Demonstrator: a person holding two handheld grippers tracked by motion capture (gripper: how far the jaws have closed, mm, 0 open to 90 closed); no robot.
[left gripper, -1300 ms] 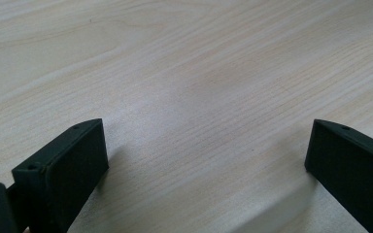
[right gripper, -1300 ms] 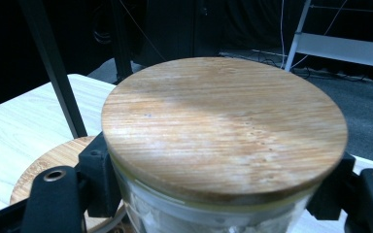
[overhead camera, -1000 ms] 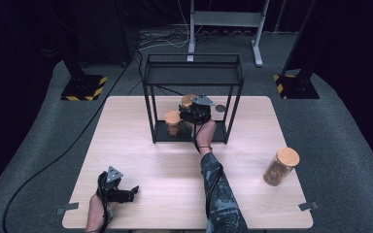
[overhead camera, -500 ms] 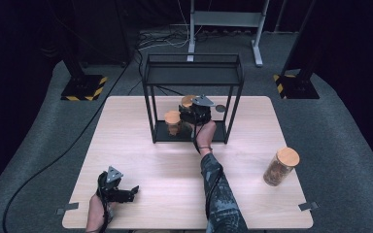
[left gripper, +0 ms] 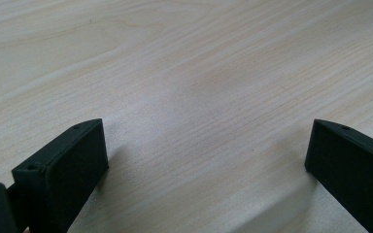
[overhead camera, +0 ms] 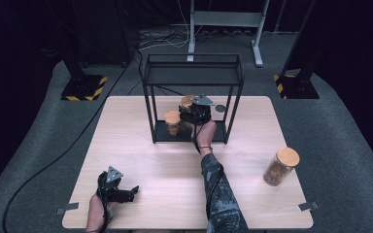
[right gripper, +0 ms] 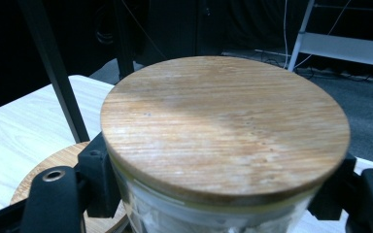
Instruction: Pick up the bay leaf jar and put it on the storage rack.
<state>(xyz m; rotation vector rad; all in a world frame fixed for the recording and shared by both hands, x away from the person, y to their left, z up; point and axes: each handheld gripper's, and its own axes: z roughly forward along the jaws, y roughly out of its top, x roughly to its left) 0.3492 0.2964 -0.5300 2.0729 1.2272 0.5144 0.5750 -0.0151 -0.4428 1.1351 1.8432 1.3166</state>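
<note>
Right gripper view: the right gripper (right gripper: 223,194) has its jaws closed against both sides of a wooden-lidded glass jar (right gripper: 226,128), just under the lid, inside the black wire rack (overhead camera: 193,92). A second wooden-lidded jar (overhead camera: 173,122) stands just beside its left jaw. The left gripper (left gripper: 206,160) rests wide open on the bare table (left gripper: 184,73), holding nothing.

Count per high view: 3 glass jars w/ wooden lids are showing — 1 is sitting in the right gripper (overhead camera: 192,108), 1 beside it on the rack's bottom shelf (overhead camera: 173,121), 1 standing apart at the table's right (overhead camera: 280,166). 1 black metal rack (overhead camera: 192,77). 1 wooden table (overhead camera: 141,145). 2 grippers are showing, incl. the left gripper (overhead camera: 132,191).
</note>
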